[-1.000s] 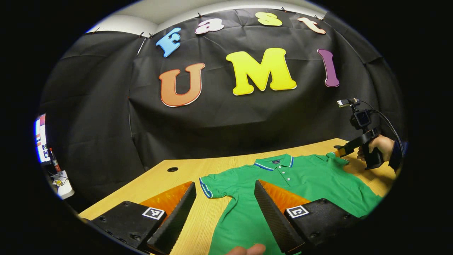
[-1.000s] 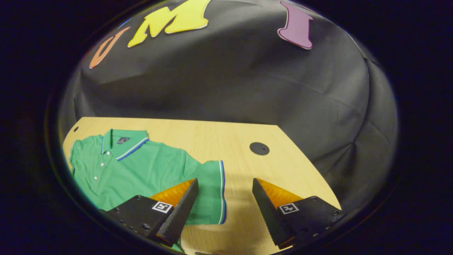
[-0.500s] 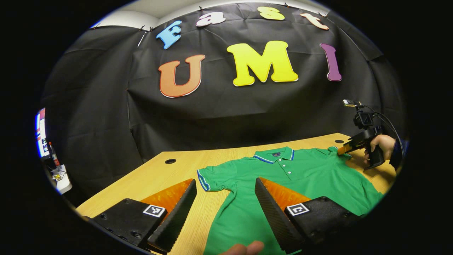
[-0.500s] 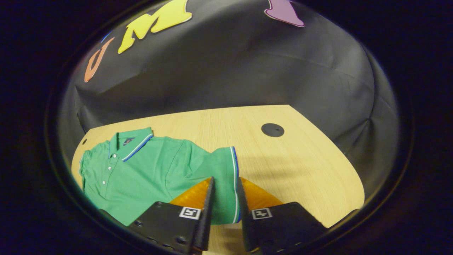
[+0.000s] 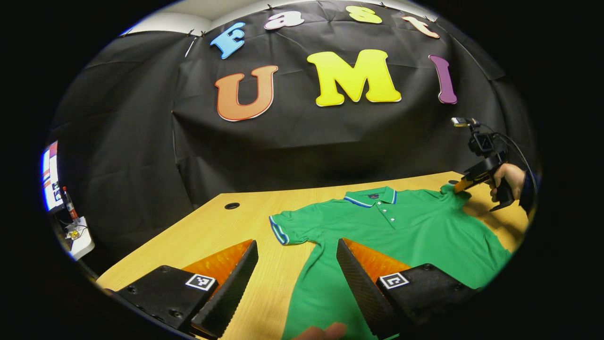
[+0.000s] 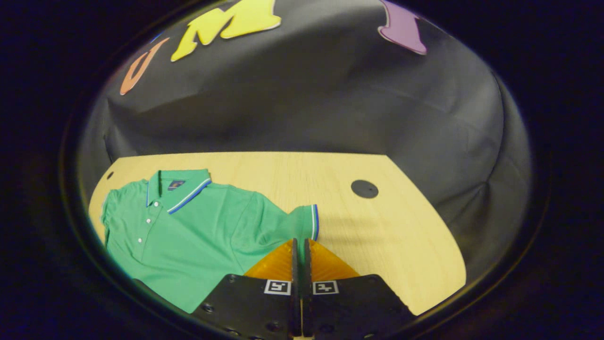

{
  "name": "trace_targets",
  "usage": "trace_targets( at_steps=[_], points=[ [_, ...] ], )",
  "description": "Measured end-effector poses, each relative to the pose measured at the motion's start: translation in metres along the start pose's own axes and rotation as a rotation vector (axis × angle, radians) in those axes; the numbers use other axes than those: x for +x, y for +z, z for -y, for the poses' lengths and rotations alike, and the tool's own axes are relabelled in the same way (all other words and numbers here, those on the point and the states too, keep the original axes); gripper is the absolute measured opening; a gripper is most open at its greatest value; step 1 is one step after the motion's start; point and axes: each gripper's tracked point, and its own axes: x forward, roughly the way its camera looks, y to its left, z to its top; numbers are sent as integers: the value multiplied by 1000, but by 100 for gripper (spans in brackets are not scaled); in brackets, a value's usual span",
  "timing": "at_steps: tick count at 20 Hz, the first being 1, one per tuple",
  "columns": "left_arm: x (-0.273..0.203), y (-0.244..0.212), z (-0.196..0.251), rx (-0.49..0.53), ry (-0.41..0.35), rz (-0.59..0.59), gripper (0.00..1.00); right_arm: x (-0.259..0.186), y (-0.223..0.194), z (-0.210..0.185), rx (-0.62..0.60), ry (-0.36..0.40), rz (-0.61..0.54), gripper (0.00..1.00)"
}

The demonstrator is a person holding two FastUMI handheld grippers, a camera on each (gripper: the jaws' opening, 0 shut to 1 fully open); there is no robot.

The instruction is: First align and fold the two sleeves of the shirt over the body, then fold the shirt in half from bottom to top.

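- Black cloth (image 5: 302, 141) hangs behind my pale wood worktop (image 5: 207, 236).
- On the worktop lies the green shirt (image 5: 391, 236), flat, collar toward the cloth.
- My left claw (image 5: 295, 264) is wide open above the shirt's side — nothing in it.
- My right claw (image 6: 300, 245) is pinched tight on the right sleeve (image 6: 302, 222) — its striped cuff sticks out past the fingers.

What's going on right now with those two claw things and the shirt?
Right tool shut on right sleeve. Left tool open, over shirt. Shirt flat on table, nothing folded yet. Nothing in the way.
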Motion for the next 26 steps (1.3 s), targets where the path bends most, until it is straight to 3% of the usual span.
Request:
trace_targets(
  at_steps=[4,12,13,17,19,26],
  points=[
    [-13,-4,-14,-25,12,14,100,-19,17,-33,-71,6,38,0],
    [-35,-17,-31,-34,25,-5,100,-45,27,-128,-98,80,83,2],
    [-37,-19,-34,-32,33,-11,100,-48,26,-140,-104,104,84,7],
    [-45,-24,-47,-47,64,-27,100,-71,23,-161,-108,151,124,79],
    [-44,-25,-55,-56,85,-40,100,-89,28,-156,-71,142,167,94],
    [-6,4,-88,-125,141,-40,100,-185,34,-103,7,120,360,95]
  ],
)
